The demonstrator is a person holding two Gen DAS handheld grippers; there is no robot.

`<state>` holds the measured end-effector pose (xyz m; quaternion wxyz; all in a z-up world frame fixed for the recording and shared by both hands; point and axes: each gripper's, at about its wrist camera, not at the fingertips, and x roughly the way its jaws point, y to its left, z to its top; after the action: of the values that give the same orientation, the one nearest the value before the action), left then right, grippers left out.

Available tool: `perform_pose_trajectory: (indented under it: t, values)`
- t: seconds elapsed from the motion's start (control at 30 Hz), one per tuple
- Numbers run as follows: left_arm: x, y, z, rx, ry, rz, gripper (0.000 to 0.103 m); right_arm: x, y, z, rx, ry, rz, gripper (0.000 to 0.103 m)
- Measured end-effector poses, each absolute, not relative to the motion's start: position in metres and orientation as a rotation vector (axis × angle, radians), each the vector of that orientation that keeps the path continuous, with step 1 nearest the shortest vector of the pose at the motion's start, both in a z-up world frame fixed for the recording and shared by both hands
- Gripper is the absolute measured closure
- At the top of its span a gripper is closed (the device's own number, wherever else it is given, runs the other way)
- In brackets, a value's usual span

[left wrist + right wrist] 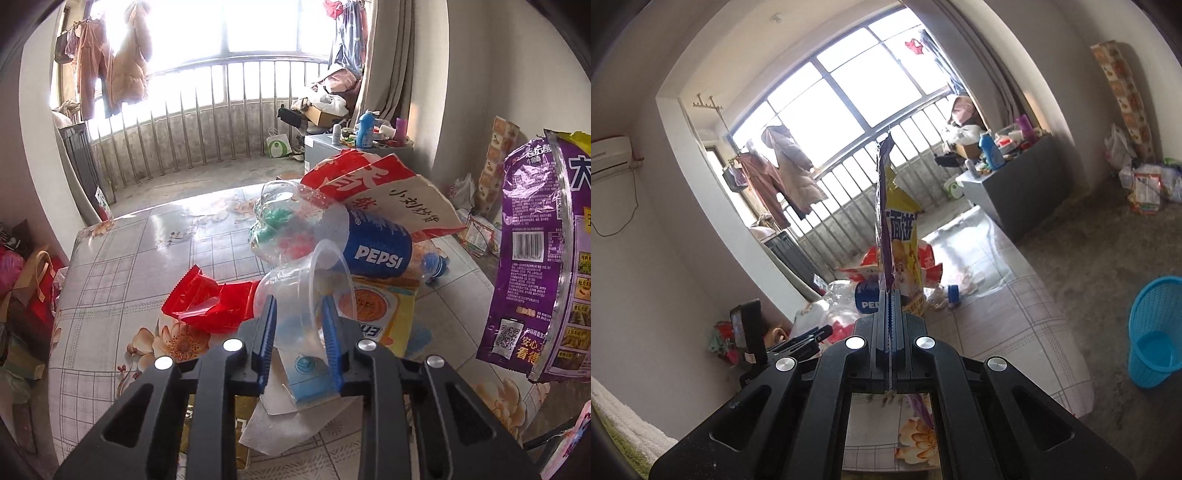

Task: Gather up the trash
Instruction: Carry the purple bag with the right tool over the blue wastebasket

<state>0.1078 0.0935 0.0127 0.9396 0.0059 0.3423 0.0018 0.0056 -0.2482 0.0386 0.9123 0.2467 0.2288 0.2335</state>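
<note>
In the left wrist view my left gripper point(300, 301) has its blue pads point(269, 325) pressed on both sides of a clear plastic cup point(295, 291), which lies tilted over the trash pile. Behind the cup lie a crushed Pepsi bottle point(376, 251), a red wrapper point(207, 299), a yellow packet point(384, 306) and a red-and-white paper bag point(384, 192). My right gripper point(891, 292) is shut on a purple snack bag point(886, 229), seen edge-on and standing up from the jaws. The same purple snack bag point(535, 258) hangs at the right of the left wrist view.
The trash lies on a table with a flowered cloth point(122, 258). A blue mesh basket point(1156, 332) stands on the floor to the table's right. A grey cabinet point(1015, 192) with bottles stands near the balcony railing. Bags crowd the floor at left point(29, 295).
</note>
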Motion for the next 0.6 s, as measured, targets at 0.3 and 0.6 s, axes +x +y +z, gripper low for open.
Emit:
perform_pose_trajectory:
  t: [0.3,0.6]
  values:
    - [0.094,0.109,0.011,0.009,0.674,0.113,0.098,-0.007,-0.266,0.043,0.536,0.458,0.493,0.103]
    - [0.048,0.099,0.057,0.040,0.587,0.070,0.098,-0.033,-0.295,0.052,0.561,0.374,0.432,0.103]
